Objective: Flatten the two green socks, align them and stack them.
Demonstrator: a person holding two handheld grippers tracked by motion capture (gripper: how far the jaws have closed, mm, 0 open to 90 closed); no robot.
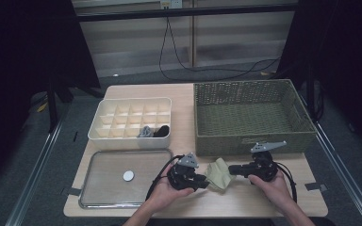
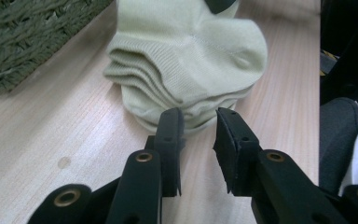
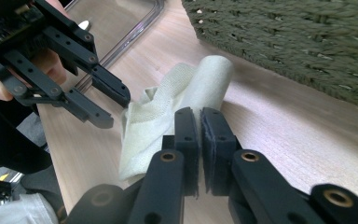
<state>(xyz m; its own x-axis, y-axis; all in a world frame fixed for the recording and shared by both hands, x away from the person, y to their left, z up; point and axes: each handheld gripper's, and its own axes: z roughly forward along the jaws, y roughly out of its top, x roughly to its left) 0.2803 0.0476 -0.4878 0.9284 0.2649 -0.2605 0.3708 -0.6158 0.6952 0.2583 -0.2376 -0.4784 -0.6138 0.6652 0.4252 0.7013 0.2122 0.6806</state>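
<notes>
Two hand-held grippers meet over your pale wood counter [image 1: 245, 200], near its front edge: the left hand-held gripper [image 1: 204, 181] has its jaws apart beside the folded green sock [image 1: 218, 173], the right hand-held gripper [image 1: 232, 169] pinches it. The woven basket [image 1: 252, 117] stands just behind; a tray [image 1: 106, 181] lies left.

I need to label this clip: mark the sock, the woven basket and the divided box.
sock [image 2: 191, 56], left gripper view, on its folded knit top.
woven basket [image 1: 245, 141], high view, on its near front wall.
divided box [image 1: 122, 139], high view, on its near white wall.
</notes>
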